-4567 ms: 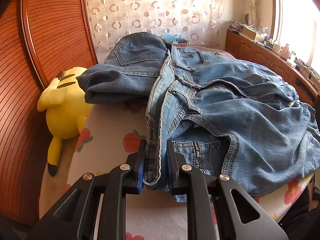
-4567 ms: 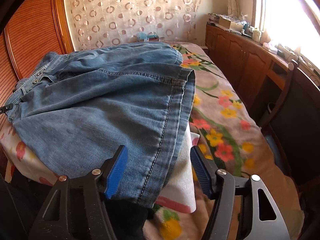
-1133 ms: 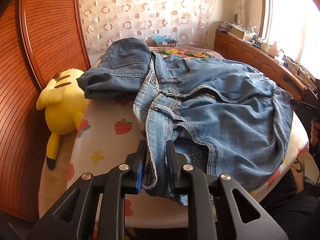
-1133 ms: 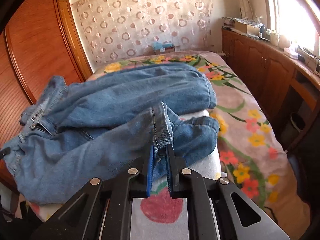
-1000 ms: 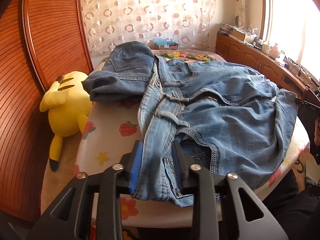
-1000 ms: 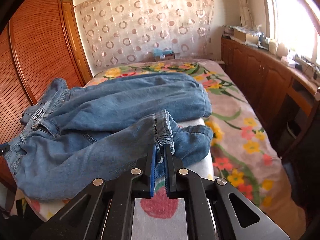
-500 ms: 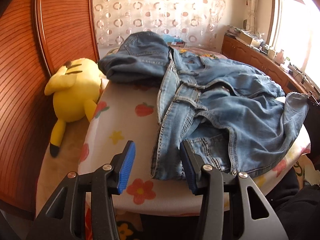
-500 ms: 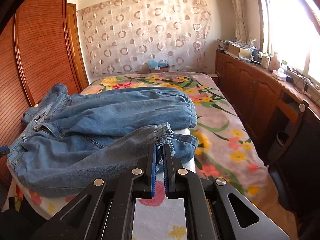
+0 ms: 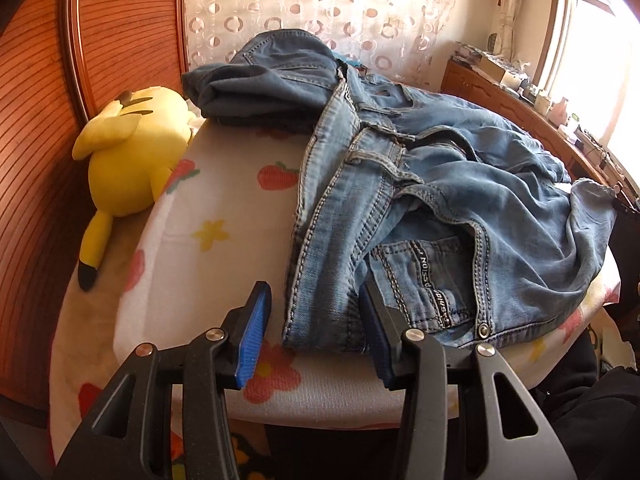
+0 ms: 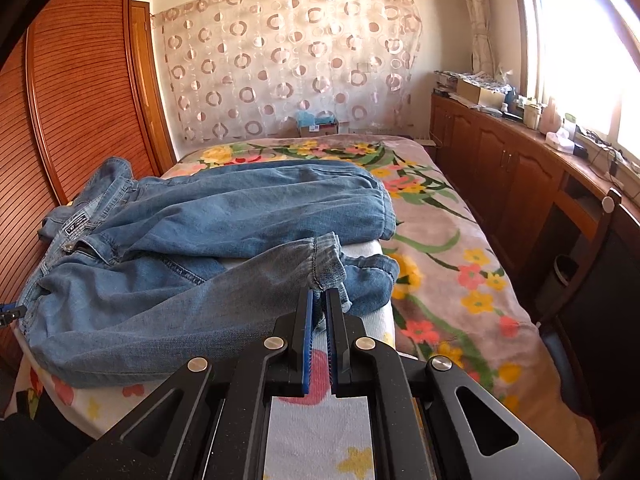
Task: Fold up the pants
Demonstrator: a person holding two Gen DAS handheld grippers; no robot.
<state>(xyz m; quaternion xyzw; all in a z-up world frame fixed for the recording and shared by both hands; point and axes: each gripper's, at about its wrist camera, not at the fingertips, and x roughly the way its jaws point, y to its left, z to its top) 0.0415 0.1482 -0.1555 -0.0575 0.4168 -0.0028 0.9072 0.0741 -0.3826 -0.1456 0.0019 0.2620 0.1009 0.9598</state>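
Observation:
Light blue jeans lie crumpled on a white fruit-print pad. The waistband end rests on the pad between the jaws of my left gripper. Those jaws are closing, but the left blue pad still stands apart from the denim. In the right wrist view the jeans spread to the left, and my right gripper is shut on the hem of a leg, held low over the pad.
A folded darker pair of jeans sits at the far end of the pad, with a yellow plush toy to its left. A floral bedspread, a wooden wardrobe, low cabinets and a chair surround the pad.
My left gripper let go of the waistband, its jaws spread wide and it sank lower; the waistband now lies on the pad. The right gripper stays shut on the hem.

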